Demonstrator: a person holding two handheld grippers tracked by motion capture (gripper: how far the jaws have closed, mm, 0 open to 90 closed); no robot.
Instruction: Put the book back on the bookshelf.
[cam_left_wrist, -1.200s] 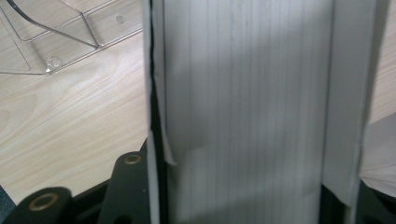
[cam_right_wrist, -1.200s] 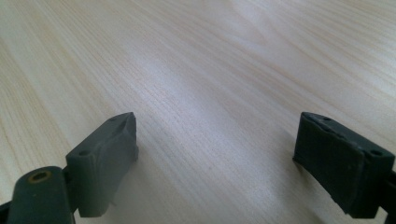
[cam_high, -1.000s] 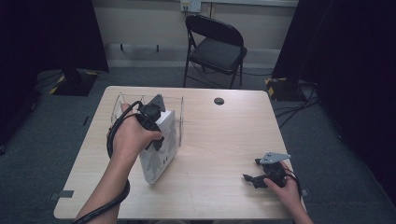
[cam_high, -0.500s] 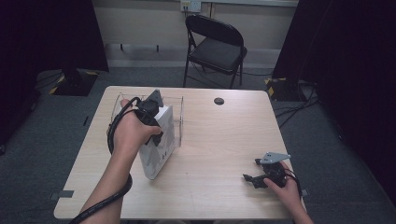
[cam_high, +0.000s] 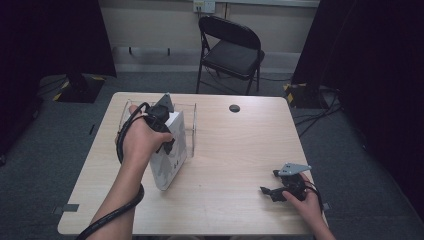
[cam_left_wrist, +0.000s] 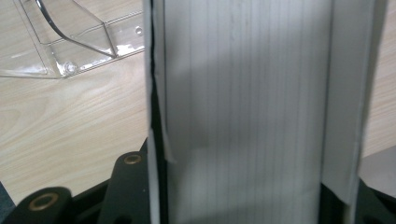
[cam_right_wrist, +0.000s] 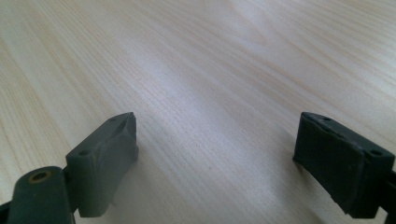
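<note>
the right gripper (cam_right_wrist: 217, 140) has its two black jaws spread wide apart, nothing between them, low over the pale wooden table (cam_right_wrist: 210, 56) with its fine grain.

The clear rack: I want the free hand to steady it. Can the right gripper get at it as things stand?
Probably not directly: the right gripper rests open at the near right corner, and the white book in the left gripper stands before the clear rack.

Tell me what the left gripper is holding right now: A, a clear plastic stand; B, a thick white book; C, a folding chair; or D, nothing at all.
B: the left gripper is shut on the thick white book, whose page edges sit between its jaws in the left gripper view, while the clear plastic stand lies apart on the table.
</note>
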